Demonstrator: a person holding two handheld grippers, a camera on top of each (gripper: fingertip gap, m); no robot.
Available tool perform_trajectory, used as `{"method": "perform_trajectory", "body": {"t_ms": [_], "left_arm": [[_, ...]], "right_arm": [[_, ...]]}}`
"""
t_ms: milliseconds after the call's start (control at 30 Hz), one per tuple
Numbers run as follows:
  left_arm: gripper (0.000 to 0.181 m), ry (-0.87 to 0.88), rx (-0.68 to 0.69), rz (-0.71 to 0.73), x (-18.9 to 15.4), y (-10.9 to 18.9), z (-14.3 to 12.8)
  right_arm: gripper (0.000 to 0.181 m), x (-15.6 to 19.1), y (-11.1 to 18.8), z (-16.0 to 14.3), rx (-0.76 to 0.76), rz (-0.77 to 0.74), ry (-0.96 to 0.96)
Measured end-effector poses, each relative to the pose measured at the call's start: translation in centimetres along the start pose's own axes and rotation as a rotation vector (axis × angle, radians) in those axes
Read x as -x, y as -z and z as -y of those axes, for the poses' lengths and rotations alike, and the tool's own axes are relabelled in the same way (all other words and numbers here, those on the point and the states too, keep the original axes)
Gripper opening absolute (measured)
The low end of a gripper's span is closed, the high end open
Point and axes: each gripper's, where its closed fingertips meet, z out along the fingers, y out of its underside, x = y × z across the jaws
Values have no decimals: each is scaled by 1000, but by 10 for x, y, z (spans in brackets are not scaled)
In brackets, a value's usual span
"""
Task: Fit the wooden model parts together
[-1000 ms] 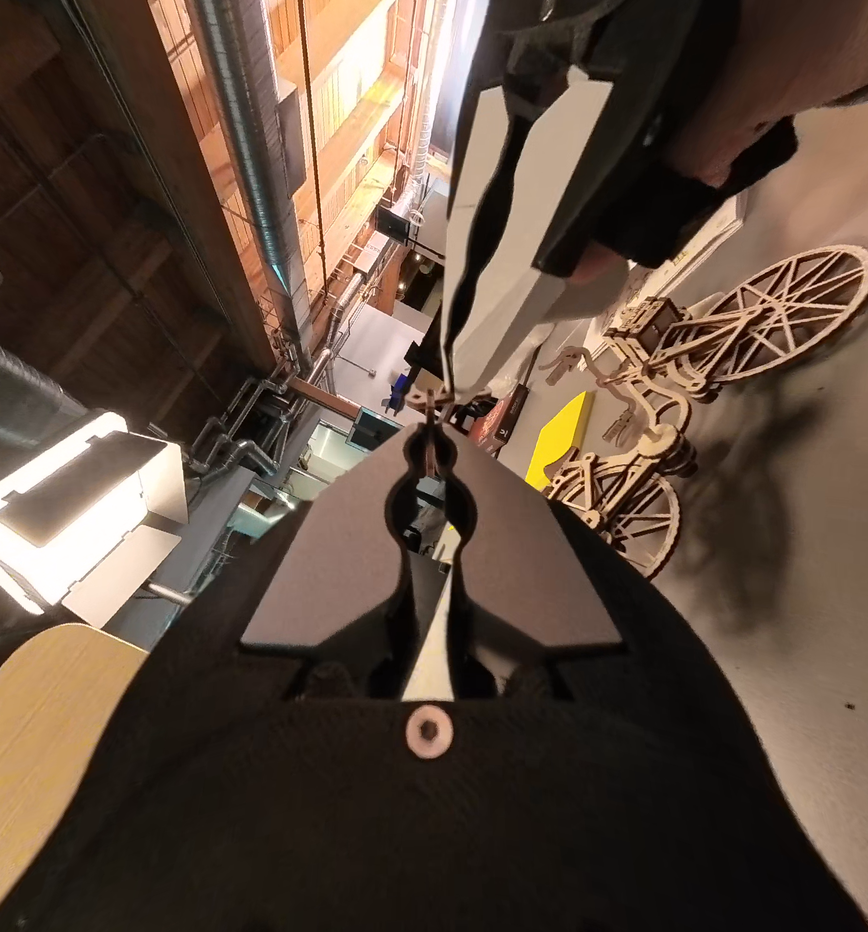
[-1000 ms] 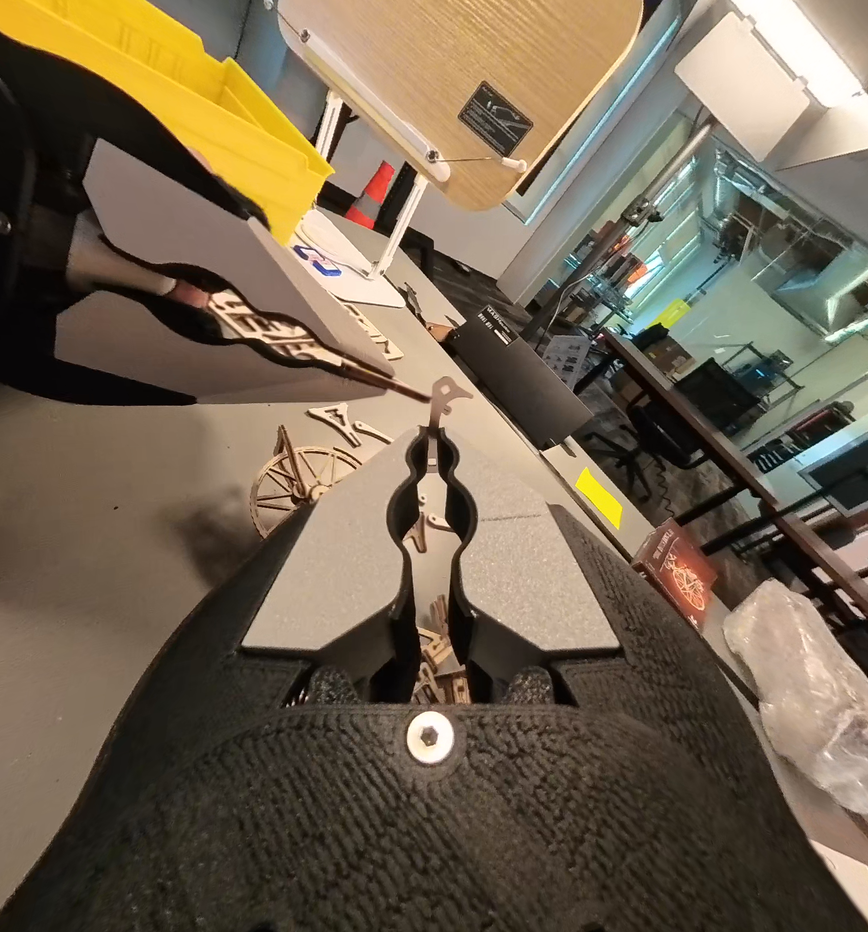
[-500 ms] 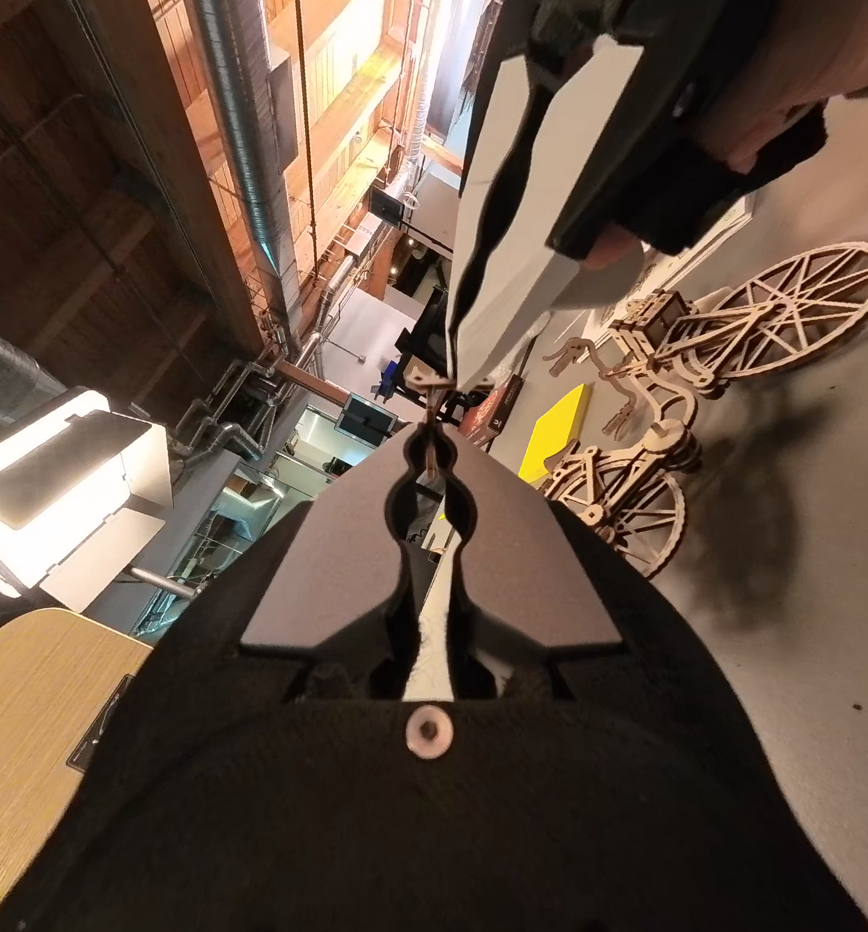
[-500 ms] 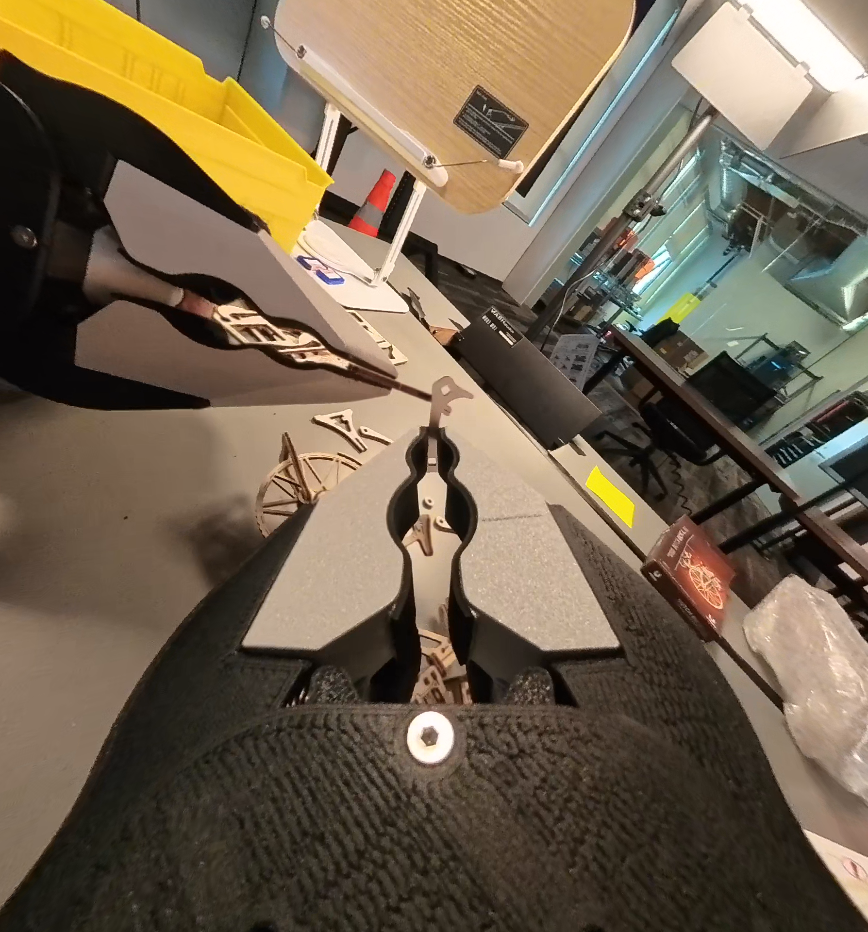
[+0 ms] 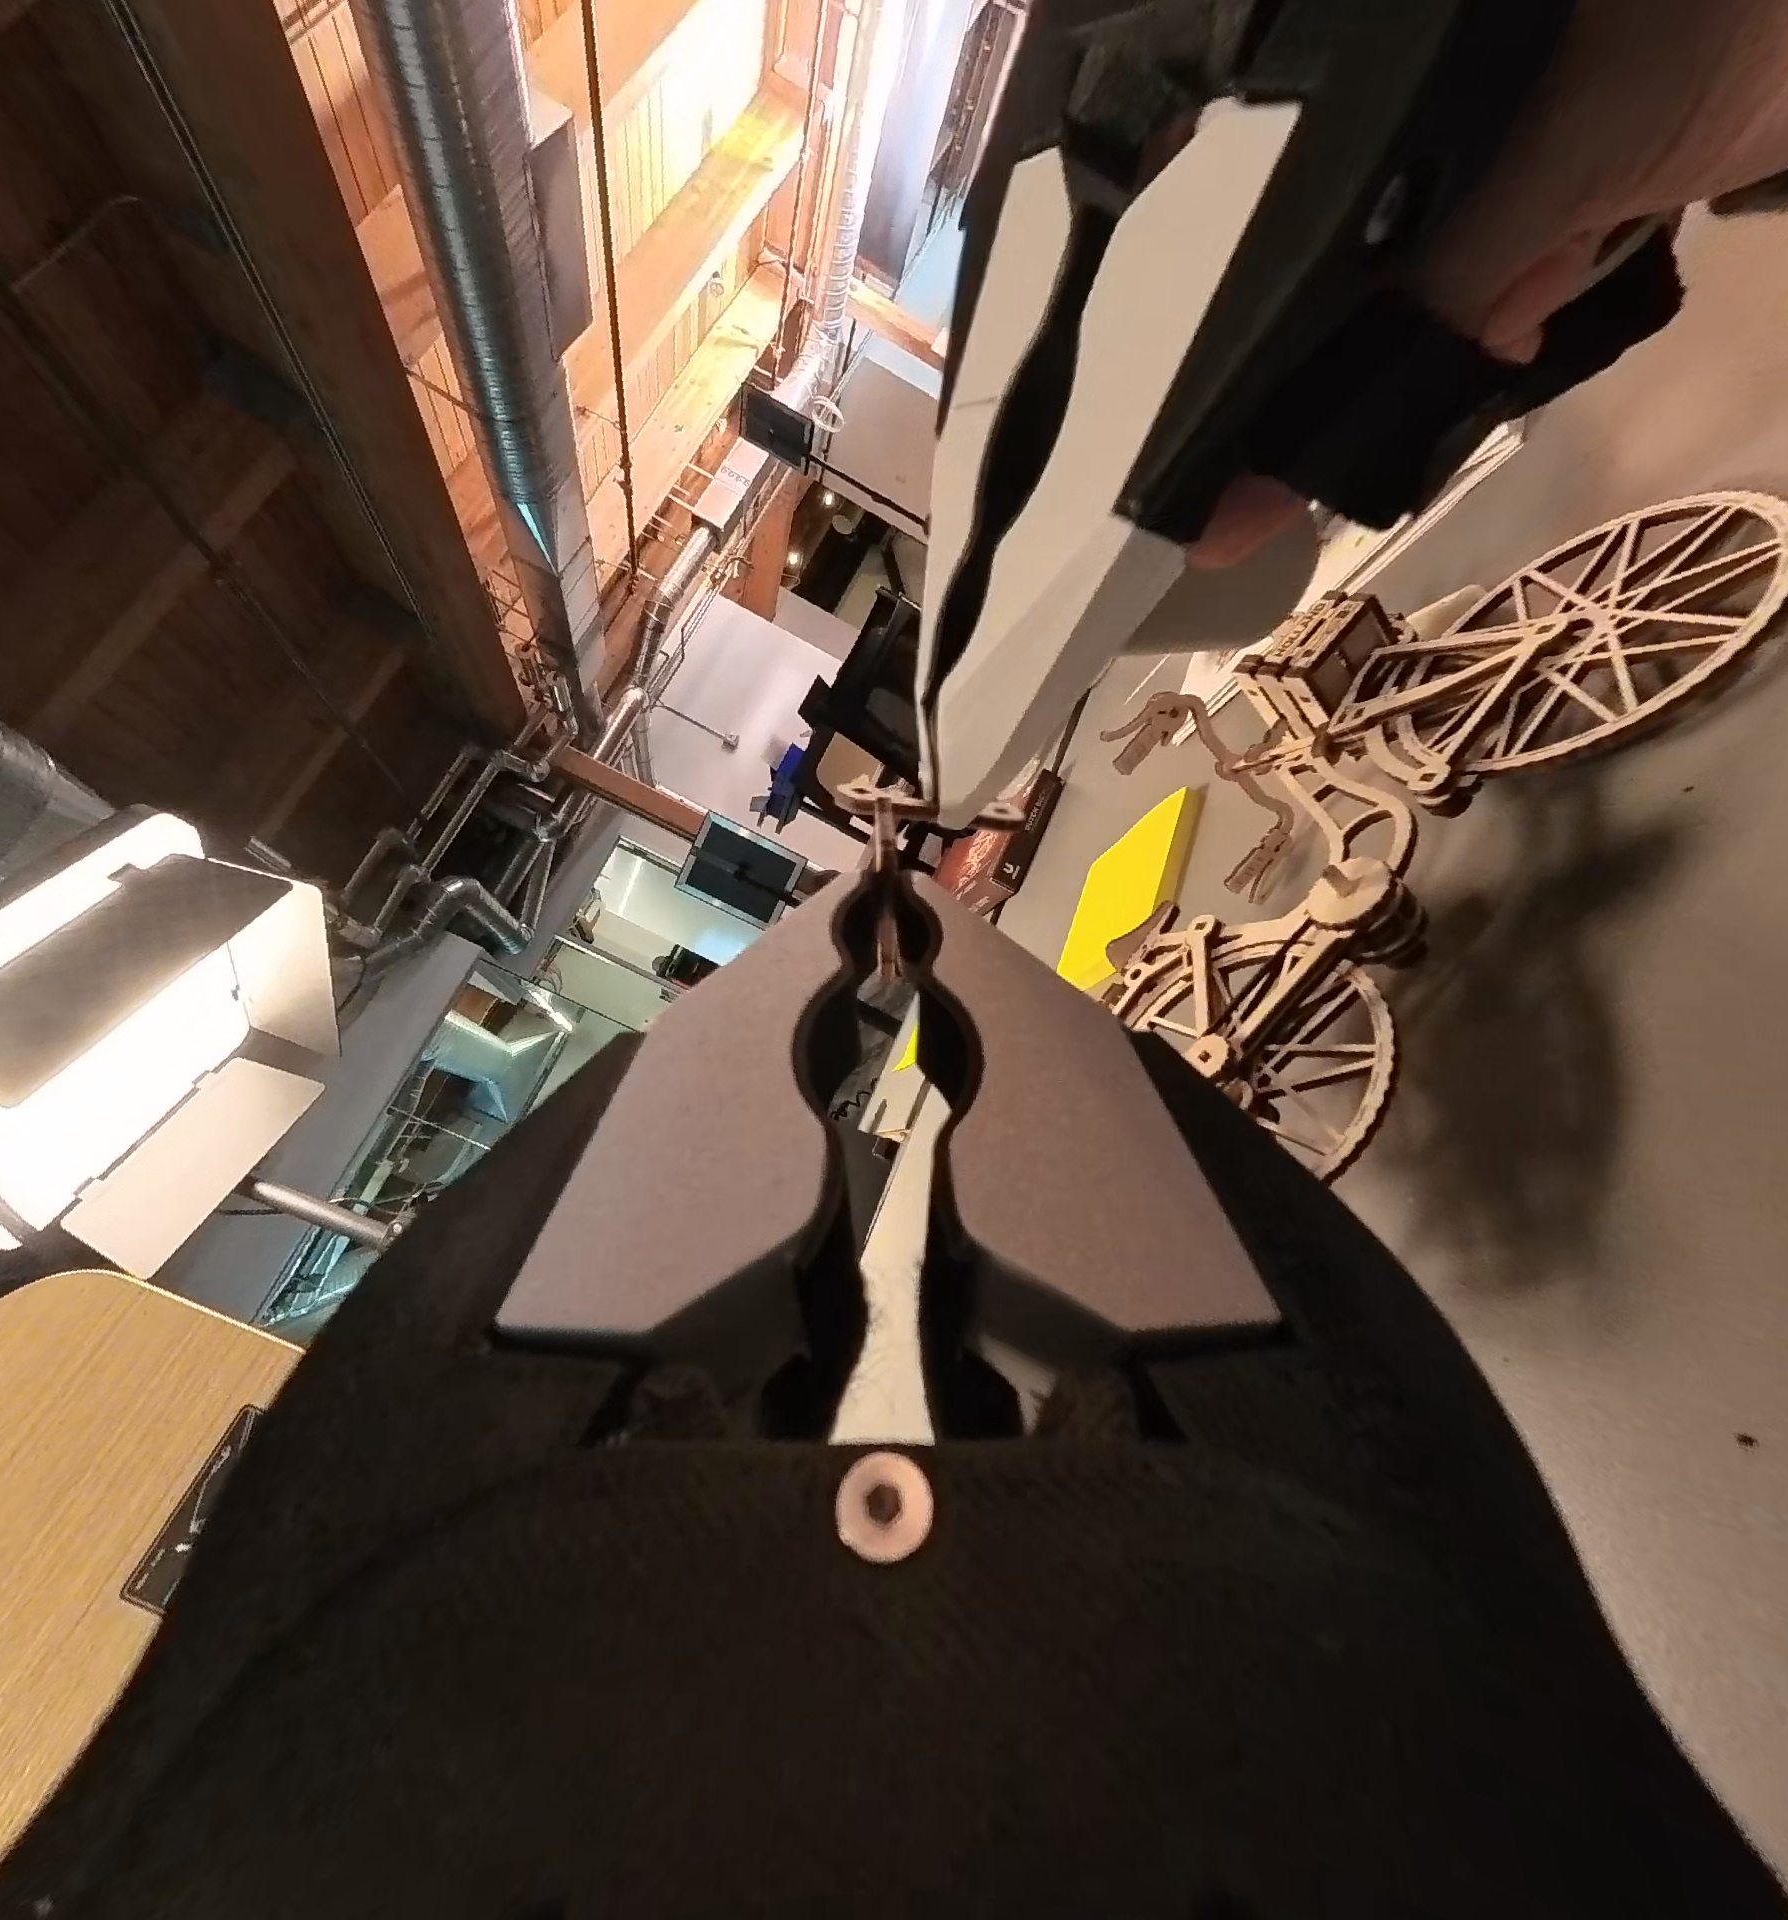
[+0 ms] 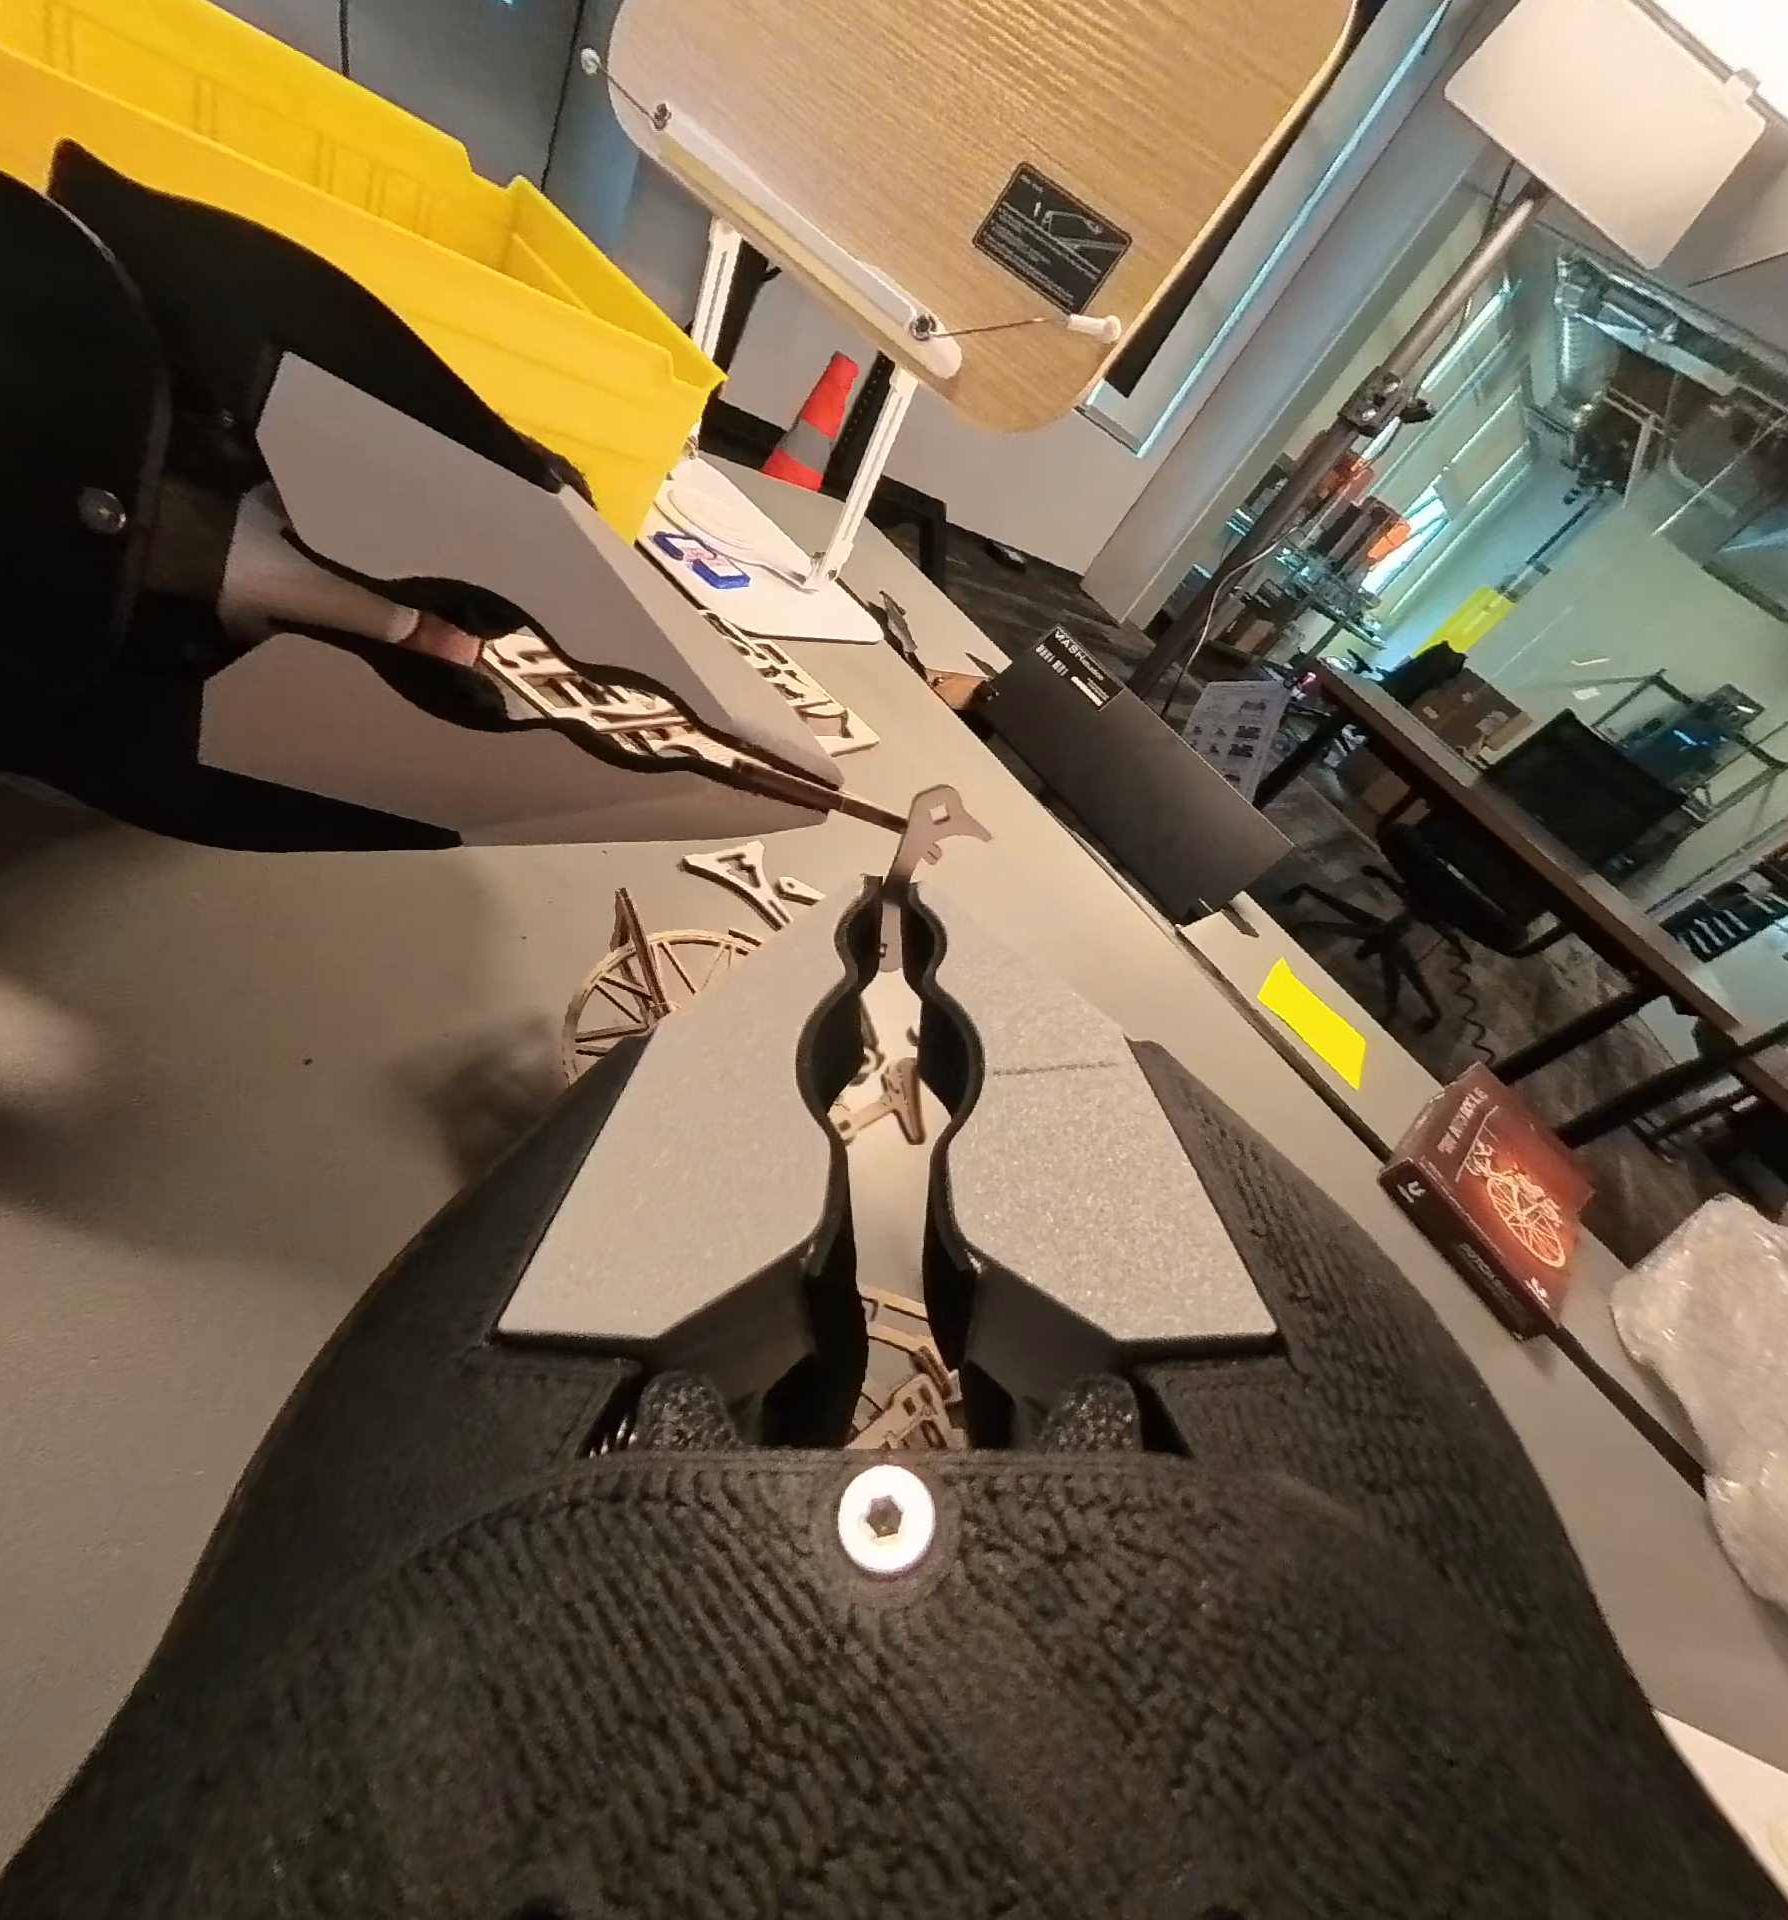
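My right gripper pinches a small flat hooked wooden piece at frame centre, and my left gripper clamps a thin wooden pin touching it. Both parts are tiny and held high above the grey table, so I judge a slight misalignment could snap the pin or flick either part away.

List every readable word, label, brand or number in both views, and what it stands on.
Writing is not transcribed here; these bear it:
Black label on the wood-grain board: small print.
Long black box: white print at one end.
Dark box with bicycle picture: print along edges.
Blue-and-white card: blurred.
Wooden bicycle model, its small box: lettering too small.
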Motion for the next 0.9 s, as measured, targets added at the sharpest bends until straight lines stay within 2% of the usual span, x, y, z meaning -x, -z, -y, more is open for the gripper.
{"method": "perform_trajectory", "body": {"t_ms": [167,400,767,900], "left_arm": [[1,34,7,-34,-2,-1,-2],[1,87,43,-31,0,-2,-4],[1,150,57,-32,-1,-3,-4],[1,239,-9,-65,1,-1,1]], "right_arm": [[0,-1,0,-2,1,-6,20],[0,-5,1,-1,64,-146,266],[0,-6,0,0,83,-208,378],[0,-5,3,5,23,-160,301]]}}
